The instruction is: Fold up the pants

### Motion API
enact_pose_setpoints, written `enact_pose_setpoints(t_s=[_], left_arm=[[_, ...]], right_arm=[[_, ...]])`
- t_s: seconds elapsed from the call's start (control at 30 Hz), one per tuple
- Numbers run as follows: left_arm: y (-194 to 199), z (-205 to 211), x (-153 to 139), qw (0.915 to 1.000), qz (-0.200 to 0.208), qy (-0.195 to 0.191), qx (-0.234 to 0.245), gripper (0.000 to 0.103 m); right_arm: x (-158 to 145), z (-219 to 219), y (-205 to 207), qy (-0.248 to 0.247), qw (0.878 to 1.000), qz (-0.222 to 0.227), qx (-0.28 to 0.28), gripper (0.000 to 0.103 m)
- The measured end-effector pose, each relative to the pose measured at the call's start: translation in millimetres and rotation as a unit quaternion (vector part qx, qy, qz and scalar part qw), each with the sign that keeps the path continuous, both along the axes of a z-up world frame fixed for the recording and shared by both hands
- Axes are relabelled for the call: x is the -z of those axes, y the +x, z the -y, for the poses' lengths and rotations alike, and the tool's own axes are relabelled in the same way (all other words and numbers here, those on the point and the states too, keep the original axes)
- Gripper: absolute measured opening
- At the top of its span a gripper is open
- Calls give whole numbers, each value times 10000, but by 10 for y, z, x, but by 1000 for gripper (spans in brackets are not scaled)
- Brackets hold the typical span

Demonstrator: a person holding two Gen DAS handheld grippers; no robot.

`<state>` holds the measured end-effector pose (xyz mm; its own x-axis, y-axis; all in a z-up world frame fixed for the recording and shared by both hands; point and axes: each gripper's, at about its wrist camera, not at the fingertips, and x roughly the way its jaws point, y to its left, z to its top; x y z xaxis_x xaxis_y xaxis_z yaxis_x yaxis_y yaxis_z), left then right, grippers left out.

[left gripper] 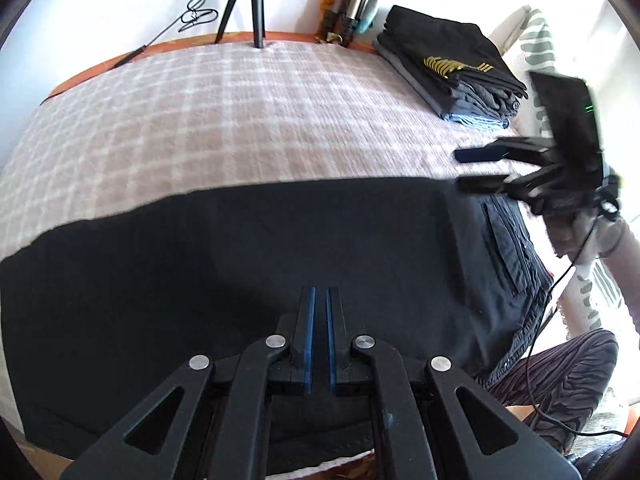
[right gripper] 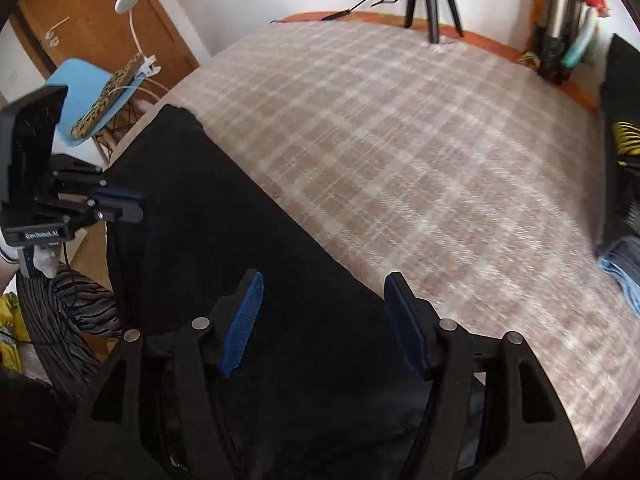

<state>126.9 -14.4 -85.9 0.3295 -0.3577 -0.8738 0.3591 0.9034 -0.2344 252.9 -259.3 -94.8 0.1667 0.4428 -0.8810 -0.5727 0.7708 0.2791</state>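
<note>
Black pants (left gripper: 260, 256) lie flat along the near edge of the checked bed cover; they also show in the right wrist view (right gripper: 240, 240). A zipped pocket (left gripper: 504, 248) shows at their right end. My left gripper (left gripper: 320, 292) hovers over the middle of the pants, its blue pads nearly together with nothing between them. It also shows at the left of the right wrist view (right gripper: 132, 204). My right gripper (right gripper: 322, 280) is open and empty above the pants' far edge, and shows at the right of the left wrist view (left gripper: 464, 170).
A stack of folded dark clothes (left gripper: 452, 64) sits at the bed's far right corner. A tripod (left gripper: 252, 0) stands at the far edge. The checked cover (right gripper: 400, 140) stretches beyond the pants. A blue chair (right gripper: 88, 96) and a wooden door (right gripper: 96, 20) are at the left.
</note>
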Motion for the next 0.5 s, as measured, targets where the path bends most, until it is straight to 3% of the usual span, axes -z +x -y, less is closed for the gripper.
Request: enact_pose_setpoints(t_s=[0.07, 0.13, 0.2, 0.33, 0.5], left_arm=[[128, -22, -23, 10000, 26, 59, -32, 2], [262, -66, -49, 9999, 49, 123, -68, 2], [386, -90, -68, 9998, 79, 149, -143, 2], [645, -74, -84, 9995, 157, 80, -254, 2], [878, 5, -31, 9996, 164, 58, -202, 2]], right_arm=[[140, -193, -87, -61, 9997, -63, -240, 59], [124, -288, -161, -177, 9987, 177, -448, 32], [29, -284, -368, -227, 9974, 451, -508, 15], [-169, -387, -794, -557, 9881, 1195, -793, 8], [-161, -535, -1167, -865, 9759, 1682, -1084, 7]])
